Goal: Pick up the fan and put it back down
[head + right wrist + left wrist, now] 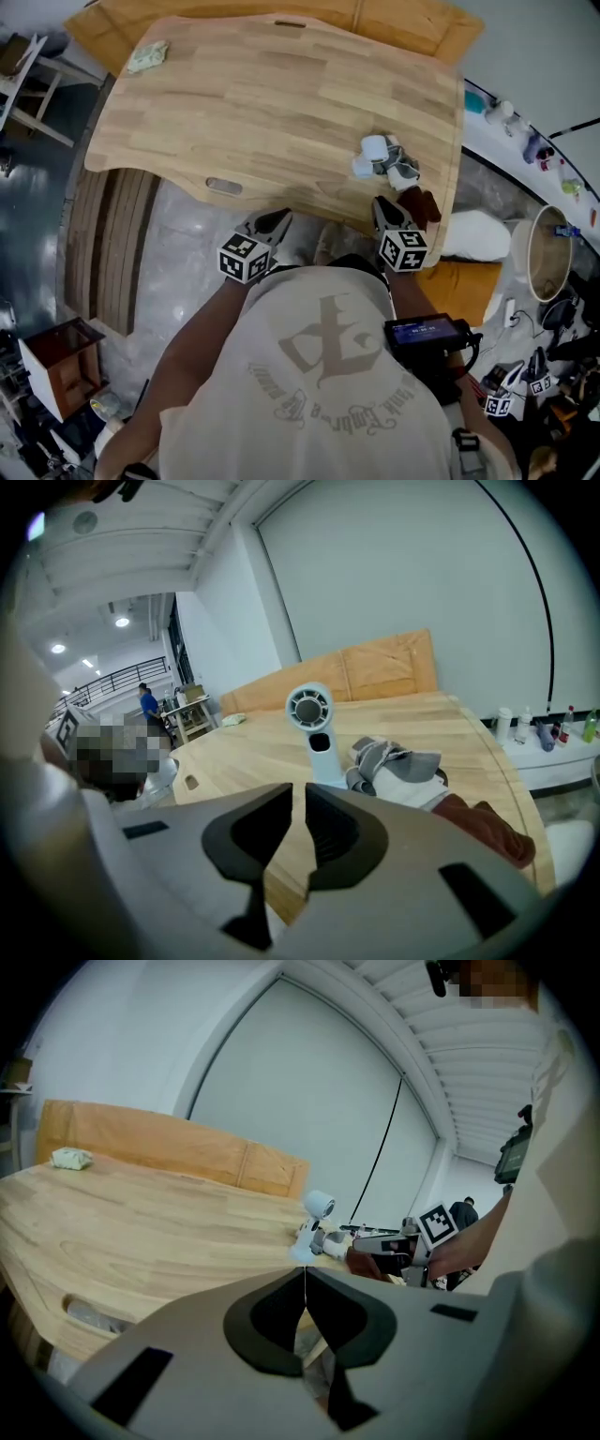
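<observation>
Fan [373, 153], small and white, stood upright on the wooden table [262, 103] near its right edge. A grey-and-white cloth [401, 170] lay against it at 4 o'clock, with a dark red-brown bundle [422, 204] beyond. The right gripper [298, 797] hovered at the fan's 6 o'clock, jaws all but together and empty. The left gripper [303, 1277] sat at 7 o'clock, pressed closed on nothing. A crumpled pale wad [148, 56] lay far off at 10 o'clock.

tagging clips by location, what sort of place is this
Probably a lab or workshop hall: a large light wooden table under a high white ribbed ceiling, a railed mezzanine behind, and a row of small bottles off to the side.
</observation>
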